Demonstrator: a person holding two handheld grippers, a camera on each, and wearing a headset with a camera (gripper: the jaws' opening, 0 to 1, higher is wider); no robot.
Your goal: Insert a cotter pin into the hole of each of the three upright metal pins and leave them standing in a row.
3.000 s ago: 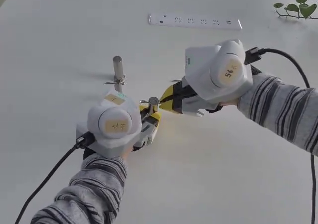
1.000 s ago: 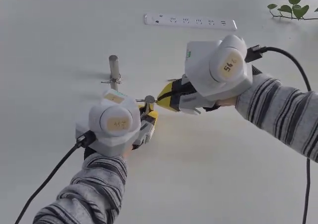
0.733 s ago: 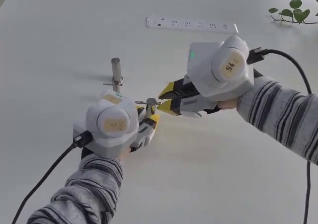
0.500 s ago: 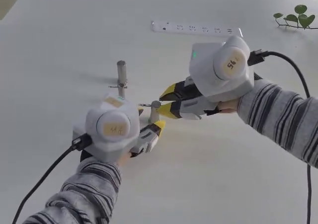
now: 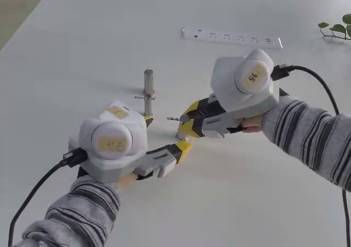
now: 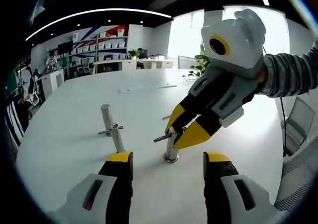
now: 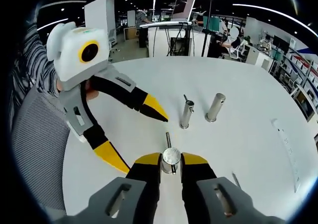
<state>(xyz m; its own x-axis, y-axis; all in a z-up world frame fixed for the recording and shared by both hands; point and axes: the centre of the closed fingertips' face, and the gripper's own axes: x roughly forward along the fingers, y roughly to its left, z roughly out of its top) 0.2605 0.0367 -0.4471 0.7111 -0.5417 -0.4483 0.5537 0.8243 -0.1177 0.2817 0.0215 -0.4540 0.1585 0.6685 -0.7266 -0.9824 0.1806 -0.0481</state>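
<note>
Counter: a plain white counter (image 5: 82, 50), wide and mostly bare.
Room: an open office lies beyond it, with shelves (image 6: 94, 45), desks and a monitor (image 7: 186, 3).
Left claw: the left claw (image 6: 168, 159) is spread wide and grips nothing. Its yellow tips sit low over the counter on either side of the held pin, clear of it.
Rear metal pin: the rear metal pin (image 5: 148, 88) stands upright behind the left claw, well apart from both claws. A rear cotter pin (image 5: 143, 97) runs crosswise through it.
Held metal pin: the held metal pin (image 6: 171, 149) stands upright with its foot on the counter, between the two claws.
Cotter pin: the cotter pin (image 6: 161, 137) pokes out sideways from near the top of the held metal pin, towards the left claw.
Right claw: the right claw (image 7: 171, 160) is closed narrow on the top of the held metal pin, one yellow tip on each side.
Power strip: a white power strip (image 5: 233, 37) lies flat at the far side of the counter.
Plant: green leaves of a plant (image 5: 337, 28) lie at the far right edge.
</note>
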